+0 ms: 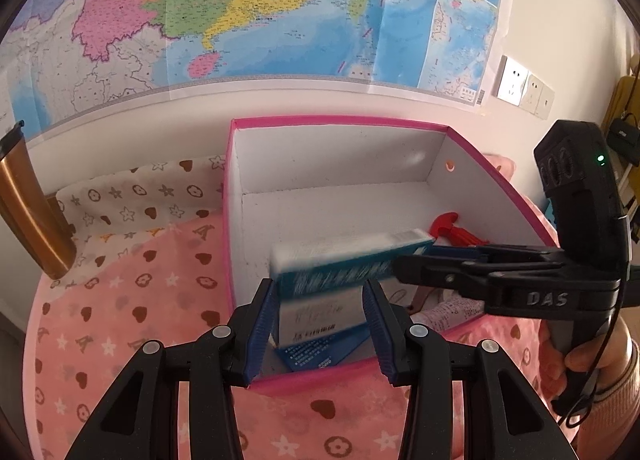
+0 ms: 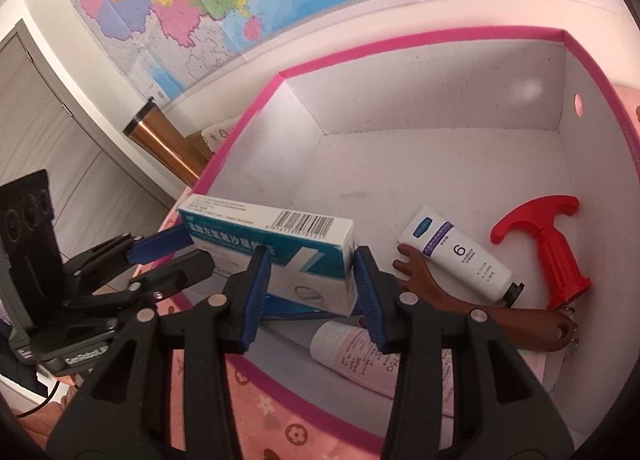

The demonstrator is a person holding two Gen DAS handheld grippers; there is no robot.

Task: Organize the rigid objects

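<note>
Surface: a pink blanket (image 1: 132, 300) printed with hearts, stars and flowers covers the bed; a paler patterned cloth (image 1: 132, 196) lies along its far edge by the wall.
Wall: a large coloured map (image 1: 240, 12) hangs above the bed; white sockets (image 1: 516, 82) sit just past the map's right edge.
Room: grey cupboard doors (image 2: 48, 132) show at the left of the right wrist view.
Flask: a copper-coloured flask (image 1: 28, 204) stands at the blanket's far left edge, near the wall.
Box: a pink-rimmed storage box (image 1: 340, 122) with white inner walls sits on the blanket, open at the top.
Carton: a blue and white medicine carton (image 2: 280, 248) hangs over the box's near left corner, tilted.
Right gripper: the right gripper (image 2: 312, 280) is closed on one end of the carton, blue pads pressing its two sides.
Left gripper: the left gripper (image 1: 320, 320) stands at the carton's other end; one pad touches the carton, the other is clear of it, so whether it grips cannot be told.
Box floor: a white tube (image 2: 456, 256), a pink tube (image 2: 356, 360), a brown wooden fork (image 2: 440, 296) and a red handle (image 2: 548, 244) lie along the right side.
Hand: a hand (image 1: 600, 356) in a pink cuff holds the right gripper's grip.
</note>
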